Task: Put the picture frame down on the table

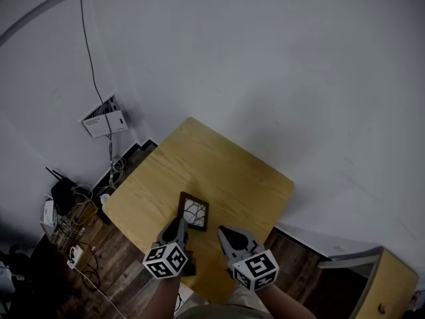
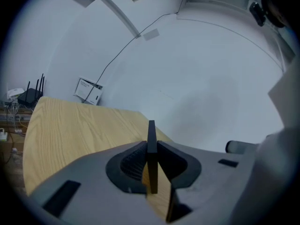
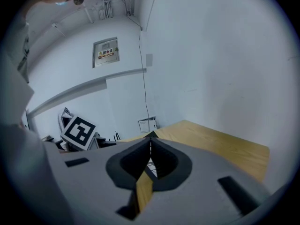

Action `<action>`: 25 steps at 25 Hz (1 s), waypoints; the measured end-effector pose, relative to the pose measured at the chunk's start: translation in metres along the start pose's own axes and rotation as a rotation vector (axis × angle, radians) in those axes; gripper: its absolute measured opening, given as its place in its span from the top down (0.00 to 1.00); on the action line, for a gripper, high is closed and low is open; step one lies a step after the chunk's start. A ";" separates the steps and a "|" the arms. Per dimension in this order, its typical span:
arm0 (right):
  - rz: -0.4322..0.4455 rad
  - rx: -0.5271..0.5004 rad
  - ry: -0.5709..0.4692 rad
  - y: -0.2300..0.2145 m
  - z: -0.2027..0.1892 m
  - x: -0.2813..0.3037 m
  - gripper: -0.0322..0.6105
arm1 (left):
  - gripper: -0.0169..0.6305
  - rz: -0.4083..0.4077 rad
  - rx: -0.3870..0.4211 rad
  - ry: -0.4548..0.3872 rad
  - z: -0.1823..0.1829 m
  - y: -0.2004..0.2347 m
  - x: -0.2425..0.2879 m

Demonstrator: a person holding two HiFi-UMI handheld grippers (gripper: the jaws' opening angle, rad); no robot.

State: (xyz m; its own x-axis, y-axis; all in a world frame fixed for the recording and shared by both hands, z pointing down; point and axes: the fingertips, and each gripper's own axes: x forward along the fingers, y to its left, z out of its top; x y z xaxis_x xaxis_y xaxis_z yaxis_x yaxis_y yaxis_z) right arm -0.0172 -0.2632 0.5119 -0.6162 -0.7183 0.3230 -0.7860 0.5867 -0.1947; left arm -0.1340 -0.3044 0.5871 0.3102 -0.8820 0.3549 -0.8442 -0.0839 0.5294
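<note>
Dark picture frame [image 1: 193, 212] clamped by its edge in left gripper [image 1: 179, 222] over wooden table [image 1: 219, 165]; right gripper [image 1: 223, 232] closed, empty; next, lower flat and release.

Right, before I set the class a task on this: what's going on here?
A person holds a gripper in each hand over a wooden table. The left gripper is shut on the edge of a small dark picture frame and holds it over the near part of the table. Whether the frame touches the top yet is not clear. The right gripper is beside it, with its jaws together and nothing in them.
</note>
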 end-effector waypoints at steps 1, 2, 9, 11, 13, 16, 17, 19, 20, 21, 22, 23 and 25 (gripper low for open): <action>0.002 0.003 0.006 -0.001 -0.002 0.002 0.95 | 0.88 0.002 0.000 -0.001 0.000 0.001 0.004; 0.003 0.005 0.013 -0.002 -0.004 0.004 0.95 | 0.88 0.003 -0.003 -0.002 0.000 0.002 0.007; 0.026 0.016 0.039 -0.003 -0.012 0.015 0.95 | 0.86 0.026 -0.010 0.014 -0.003 0.014 0.026; 0.028 0.020 0.042 -0.005 -0.012 0.019 0.95 | 0.85 0.036 -0.017 0.030 -0.005 0.020 0.031; 0.028 0.024 0.044 -0.007 -0.013 0.022 0.95 | 0.84 0.048 -0.026 0.047 -0.009 0.027 0.037; 0.031 0.024 0.046 -0.008 -0.014 0.024 0.95 | 0.84 0.073 -0.033 0.070 -0.014 0.036 0.041; 0.032 0.023 0.047 -0.008 -0.014 0.025 0.95 | 0.84 0.084 -0.032 0.078 -0.016 0.039 0.042; 0.034 0.024 0.049 -0.009 -0.014 0.025 0.95 | 0.83 0.105 -0.026 0.095 -0.020 0.044 0.045; 0.034 0.024 0.050 -0.010 -0.014 0.026 0.95 | 0.83 0.115 -0.022 0.104 -0.022 0.047 0.046; 0.034 0.024 0.051 -0.010 -0.014 0.026 0.95 | 0.82 0.124 -0.017 0.113 -0.025 0.049 0.048; 0.035 0.023 0.052 -0.010 -0.014 0.027 0.95 | 0.82 0.135 -0.011 0.122 -0.027 0.051 0.049; 0.035 0.022 0.053 -0.010 -0.014 0.027 0.95 | 0.82 0.146 -0.007 0.132 -0.029 0.054 0.050; 0.038 0.021 0.056 -0.010 -0.015 0.028 0.95 | 0.81 0.170 0.001 0.152 -0.034 0.060 0.051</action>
State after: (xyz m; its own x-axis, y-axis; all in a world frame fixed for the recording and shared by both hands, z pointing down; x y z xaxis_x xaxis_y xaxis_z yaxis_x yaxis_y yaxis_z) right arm -0.0255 -0.2834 0.5370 -0.6423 -0.6733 0.3661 -0.7633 0.6049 -0.2268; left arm -0.1535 -0.3388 0.6634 0.2260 -0.8035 0.5508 -0.8905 0.0589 0.4512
